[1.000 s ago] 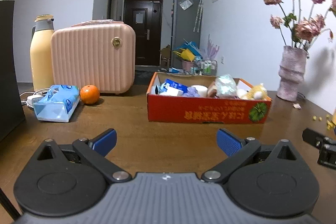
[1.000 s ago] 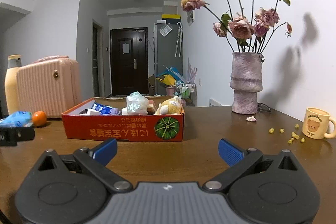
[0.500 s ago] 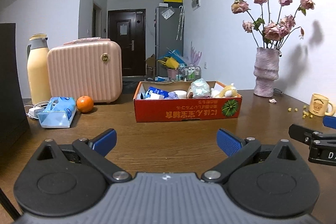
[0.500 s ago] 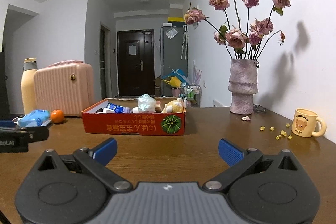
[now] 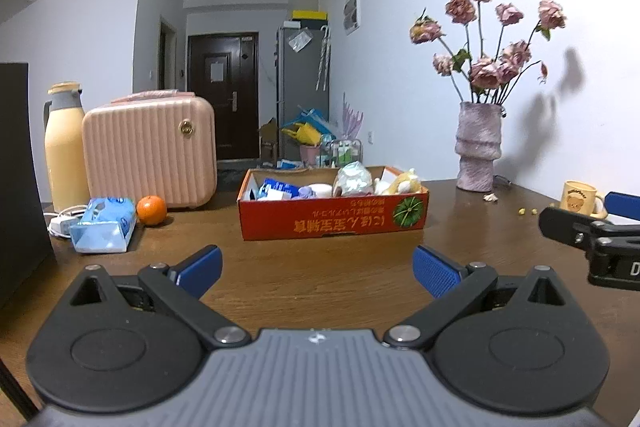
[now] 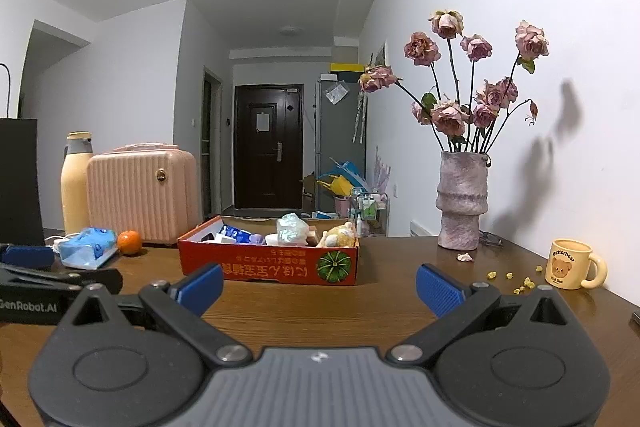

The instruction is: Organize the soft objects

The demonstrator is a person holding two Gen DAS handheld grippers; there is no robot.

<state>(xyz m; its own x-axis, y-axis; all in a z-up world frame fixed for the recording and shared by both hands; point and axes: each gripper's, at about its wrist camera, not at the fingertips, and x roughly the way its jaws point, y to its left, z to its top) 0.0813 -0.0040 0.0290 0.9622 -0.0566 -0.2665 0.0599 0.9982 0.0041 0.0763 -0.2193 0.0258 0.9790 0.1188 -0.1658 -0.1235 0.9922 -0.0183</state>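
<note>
So far, I am reading this as close to finished: the soft objects are sitting gathered inside the red cardboard box (image 5: 334,223) near the middle of the counter (image 5: 320,279), where I am making out a blue-and-white pack (image 5: 276,187), a clear bag of pale stuff (image 5: 354,179) and a yellow plush toy (image 5: 404,183), all resting below or just above the box rim. One soft thing is looking left over to me, the blue tissue pack (image 5: 105,225) lying on the counter well to the left of the box, just beside an orange (image 5: 151,210) and in front of a pink ribbed case (image 5: 150,153) and a yellow flask (image 5: 66,147); whether it belongs in the box I am only guessing. I am holding the left tool (image 5: 317,267) released, its blue pads spread wide with nothing between them, low over the bare counter and well short of the box. The right tool (image 6: 319,285) is likewise standing spread and carrying nothing, facing the box from the same side. Farther right, a vase of dried roses (image 6: 462,201) and a bear mug (image 6: 568,265) are standing near the wall, with small yellow crumbs (image 6: 520,283) scattered beside the mug.
</note>
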